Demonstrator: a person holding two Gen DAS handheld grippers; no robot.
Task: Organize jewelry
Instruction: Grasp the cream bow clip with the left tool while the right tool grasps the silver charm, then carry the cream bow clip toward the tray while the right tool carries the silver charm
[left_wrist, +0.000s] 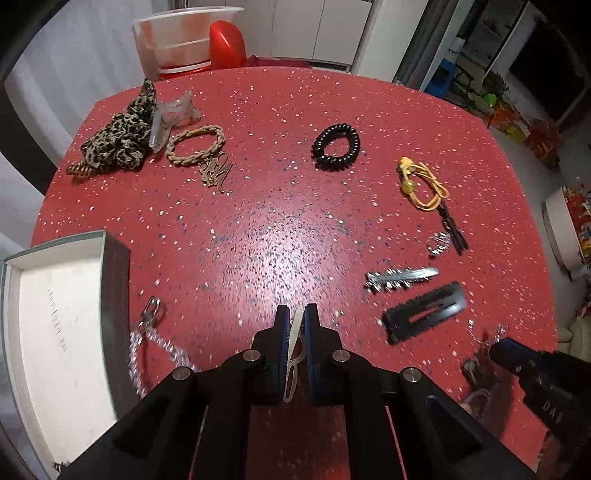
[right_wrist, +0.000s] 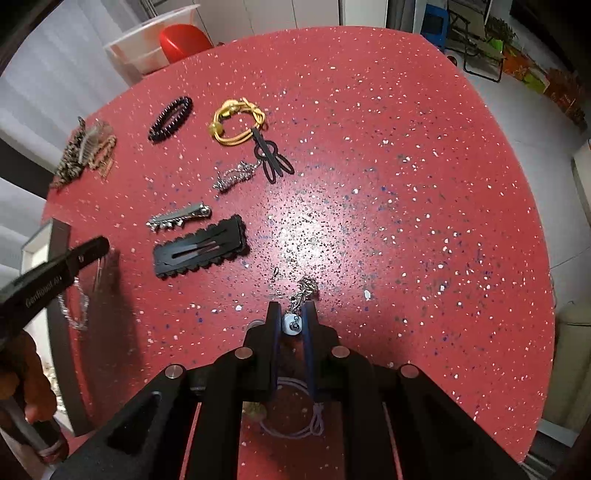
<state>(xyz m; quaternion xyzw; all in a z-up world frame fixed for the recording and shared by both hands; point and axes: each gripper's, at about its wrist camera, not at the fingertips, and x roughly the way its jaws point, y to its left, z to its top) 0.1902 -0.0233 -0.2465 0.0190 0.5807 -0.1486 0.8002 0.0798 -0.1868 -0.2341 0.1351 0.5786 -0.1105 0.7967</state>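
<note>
Both grippers are loaded — this looks like the carry-to-box step of the tidy-up. The left gripper (left_wrist: 295, 314) is pinched on a slim white hair clip (left_wrist: 293, 354) standing edge-on between its blue pads, held above the red speckled counter (left_wrist: 277, 184). The open box (left_wrist: 55, 314) with its pale lining sits just to that gripper's left, and a crystal chain (left_wrist: 147, 339) lies against its near wall, part of it out on the counter.

Over on the right, the right gripper (right_wrist: 291, 310) is pressed onto a small pale bead (right_wrist: 290, 322), with a fine metal chain (right_wrist: 304, 288) trailing forward from it onto the counter — so that piece is gripped but not lifted clear.

Plenty is unsorted: a black snap clip (left_wrist: 424, 310), a silver jewelled clip (left_wrist: 399, 278), a yellow cord bracelet (left_wrist: 421, 184), a black coil hair tie (left_wrist: 336, 146), a braided bracelet (left_wrist: 195, 146) and a leopard scrunchie (left_wrist: 118, 140) far back.

Next call, I'd judge: swing the left gripper over the box and release low, so the clip lands flat inside. The right needs a slow lift — that chain could snag or slip off the bead.
</note>
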